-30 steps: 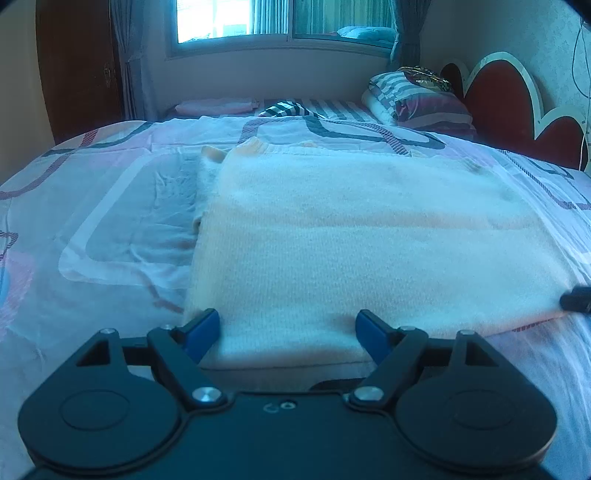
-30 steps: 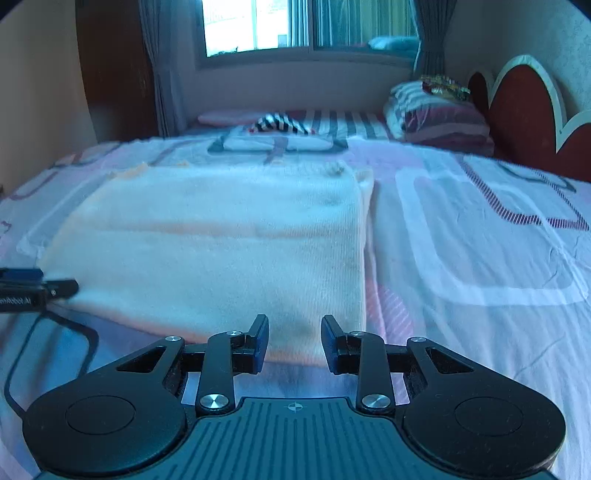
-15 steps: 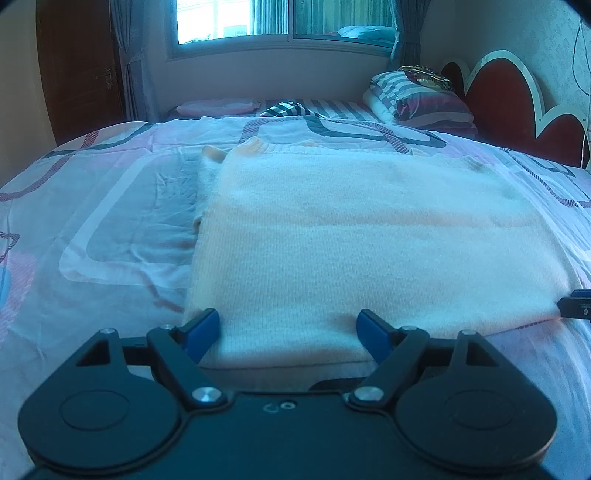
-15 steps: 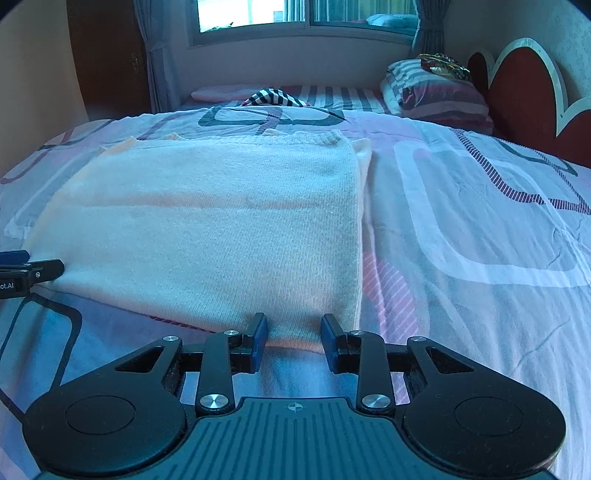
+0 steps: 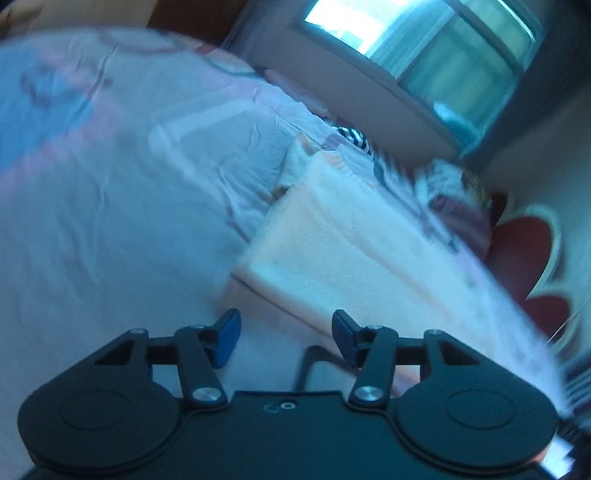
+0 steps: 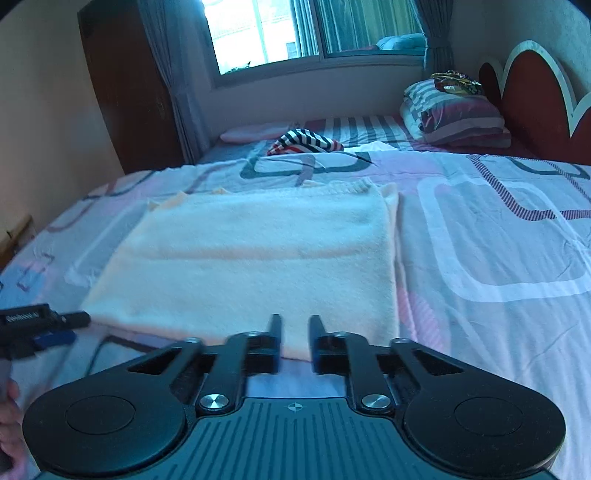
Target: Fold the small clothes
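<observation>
A cream knitted garment (image 6: 255,266) lies folded flat on the patterned bedsheet (image 6: 498,258). In the blurred, tilted left wrist view it (image 5: 332,251) lies ahead and to the right. My left gripper (image 5: 286,332) is open and empty, just short of the garment's near left corner. My right gripper (image 6: 294,336) stands slightly open and empty at the garment's near right edge. The left gripper also shows in the right wrist view (image 6: 55,325) at the garment's left corner.
A striped cloth (image 6: 303,142) and a pink pillow (image 6: 251,133) lie at the far end of the bed. Stacked pillows (image 6: 454,114) rest against the red headboard (image 6: 535,99). A dark wardrobe (image 6: 125,99) and a window (image 6: 314,29) are behind.
My left gripper has swung and tilted sharply, drawing back off the garment's near edge. My right gripper has risen and pulled back a little; its jaws are unchanged.
</observation>
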`<state>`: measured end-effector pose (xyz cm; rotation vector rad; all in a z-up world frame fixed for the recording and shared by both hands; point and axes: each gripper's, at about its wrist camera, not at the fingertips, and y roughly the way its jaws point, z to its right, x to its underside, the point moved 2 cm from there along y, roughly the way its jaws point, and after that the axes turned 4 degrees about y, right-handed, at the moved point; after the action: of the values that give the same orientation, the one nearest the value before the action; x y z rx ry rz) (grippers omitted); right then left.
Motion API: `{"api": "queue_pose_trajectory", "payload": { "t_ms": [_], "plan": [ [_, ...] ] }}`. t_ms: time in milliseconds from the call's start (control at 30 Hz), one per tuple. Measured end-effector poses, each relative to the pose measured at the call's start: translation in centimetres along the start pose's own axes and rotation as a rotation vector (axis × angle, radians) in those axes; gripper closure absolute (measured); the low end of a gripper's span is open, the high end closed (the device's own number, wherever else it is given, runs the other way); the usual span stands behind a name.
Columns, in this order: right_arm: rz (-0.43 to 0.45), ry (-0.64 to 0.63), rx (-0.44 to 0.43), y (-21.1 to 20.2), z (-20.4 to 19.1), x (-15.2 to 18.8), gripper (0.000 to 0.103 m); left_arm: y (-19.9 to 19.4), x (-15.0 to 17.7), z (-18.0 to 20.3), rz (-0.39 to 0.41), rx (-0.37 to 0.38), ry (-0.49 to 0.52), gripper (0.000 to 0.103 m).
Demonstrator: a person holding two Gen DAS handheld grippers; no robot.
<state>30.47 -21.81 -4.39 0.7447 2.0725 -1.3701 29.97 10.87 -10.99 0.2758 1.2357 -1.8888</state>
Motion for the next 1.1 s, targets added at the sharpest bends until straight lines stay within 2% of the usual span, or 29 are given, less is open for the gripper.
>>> {"api": "queue_pose_trajectory", "payload": {
  "t_ms": [67, 167, 267, 433, 633, 733, 767, 800, 867, 933, 967, 1000, 1100],
  "plan": [
    [0.014, -0.003, -0.012, 0.2, -0.3, -0.6, 0.094, 0.9, 0.2, -0.1, 0.005, 0.006, -0.091, 0.051],
    [0.010, 0.003, -0.023, 1.3, -0.4, -1.7, 0.094, 2.1, -0.1, -0.7, 0.059, 0.039, -0.210, 0.051],
    [0.002, 0.017, -0.045, 3.5, -0.3, -2.9, 0.094, 3.5, -0.9, -0.8, 0.114, 0.042, -0.265, 0.049],
    [-0.015, 0.014, -0.097, 8.3, -1.2, -4.2, 0.094, 5.5, -1.9, -0.3, 0.173, 0.049, -0.270, 0.050],
    [-0.022, 0.011, -0.138, 13.0, -2.5, -5.2, 0.094, 6.3, -2.1, 0.1, 0.203, 0.003, -0.296, 0.067],
    [-0.029, 0.003, -0.140, 14.3, -2.8, -5.2, 0.094, 6.1, -2.2, 0.3, 0.207, 0.006, -0.302, 0.062],
    [-0.031, 0.000, -0.144, 14.5, -2.8, -5.1, 0.094, 6.0, -2.1, 0.4, 0.210, 0.015, -0.302, 0.055],
    [-0.036, -0.006, -0.149, 14.7, -2.9, -5.0, 0.094, 5.9, -1.9, 0.6, 0.217, 0.019, -0.300, 0.053],
    [-0.060, -0.028, -0.132, 15.5, -2.9, -4.6, 0.094, 6.2, -1.9, 0.7, 0.224, 0.012, -0.289, 0.054],
    [-0.066, -0.032, -0.132, 15.7, -2.8, -4.5, 0.094, 6.4, -2.1, 0.5, 0.218, -0.005, -0.297, 0.066],
    [-0.064, -0.036, -0.129, 15.6, -2.9, -4.7, 0.094, 6.7, -2.5, 0.4, 0.199, -0.028, -0.299, 0.087],
    [-0.049, -0.042, -0.132, 15.2, -3.0, -4.9, 0.094, 7.0, -2.7, 0.0, 0.180, -0.041, -0.311, 0.097],
    [-0.024, -0.058, -0.159, 15.0, -3.5, -5.2, 0.094, 6.7, -2.8, -0.5, 0.198, -0.010, -0.323, 0.097]
  ]
}}
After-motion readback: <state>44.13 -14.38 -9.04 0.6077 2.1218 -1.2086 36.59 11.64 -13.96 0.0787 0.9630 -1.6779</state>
